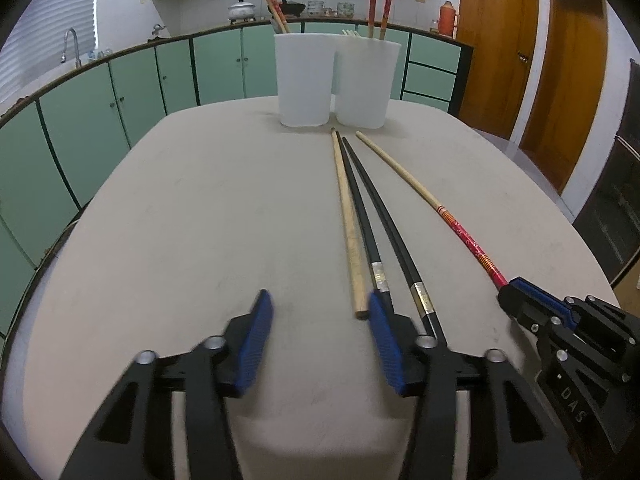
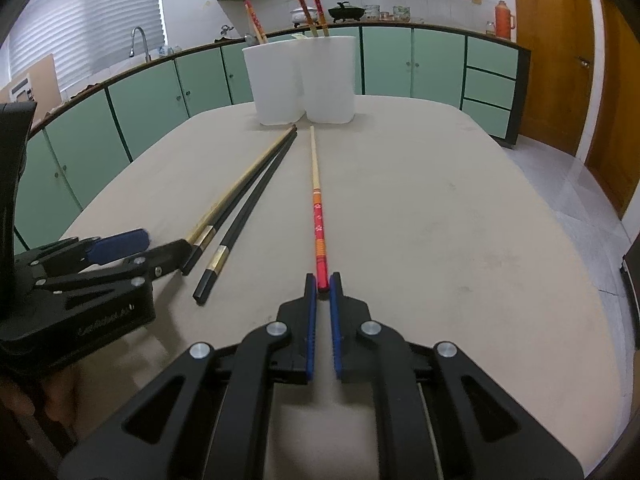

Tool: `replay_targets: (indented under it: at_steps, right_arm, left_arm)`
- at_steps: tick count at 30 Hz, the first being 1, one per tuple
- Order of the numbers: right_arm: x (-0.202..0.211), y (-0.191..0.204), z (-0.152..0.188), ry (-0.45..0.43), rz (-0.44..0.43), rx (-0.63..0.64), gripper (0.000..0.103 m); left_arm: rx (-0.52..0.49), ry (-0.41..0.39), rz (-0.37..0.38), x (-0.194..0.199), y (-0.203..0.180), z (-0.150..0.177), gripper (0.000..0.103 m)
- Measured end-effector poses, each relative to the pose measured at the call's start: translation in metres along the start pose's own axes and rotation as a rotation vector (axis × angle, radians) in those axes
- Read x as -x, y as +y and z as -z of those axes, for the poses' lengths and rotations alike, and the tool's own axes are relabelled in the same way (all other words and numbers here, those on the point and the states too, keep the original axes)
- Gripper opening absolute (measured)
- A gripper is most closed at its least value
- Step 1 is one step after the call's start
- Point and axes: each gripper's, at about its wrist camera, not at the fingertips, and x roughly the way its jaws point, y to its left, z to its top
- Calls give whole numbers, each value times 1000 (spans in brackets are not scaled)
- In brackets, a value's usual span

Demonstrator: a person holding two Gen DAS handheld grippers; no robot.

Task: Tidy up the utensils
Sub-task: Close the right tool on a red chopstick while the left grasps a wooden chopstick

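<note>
Our right tool pinches the red chopstick; left tool half-open, seemingly empty; black chopsticks beside it; white cups beyond.

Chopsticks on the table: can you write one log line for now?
right gripper: shut on red chopstick | left gripper: open, empty | three chopsticks loose | cups: upright

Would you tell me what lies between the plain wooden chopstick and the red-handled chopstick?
Two black chopsticks lie between the wooden chopstick and red-handled chopstick, clearest in the left wrist view.
</note>
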Motion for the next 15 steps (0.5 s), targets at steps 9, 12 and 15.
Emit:
replay_targets:
  at_steps: [9,12,15]
  right_arm:
    - [0,-3,-2,7,-18,-11,5]
    - [4,-4,-3,2,-24,-17,5]
    - [13,-3,-7,-27,-12,4,5]
  left_arm:
    - [23,-17,41,3,5,0,7]
    - [40,-33,55,9,9,-2,7]
    - [38,-74,45,23,11,-7,7]
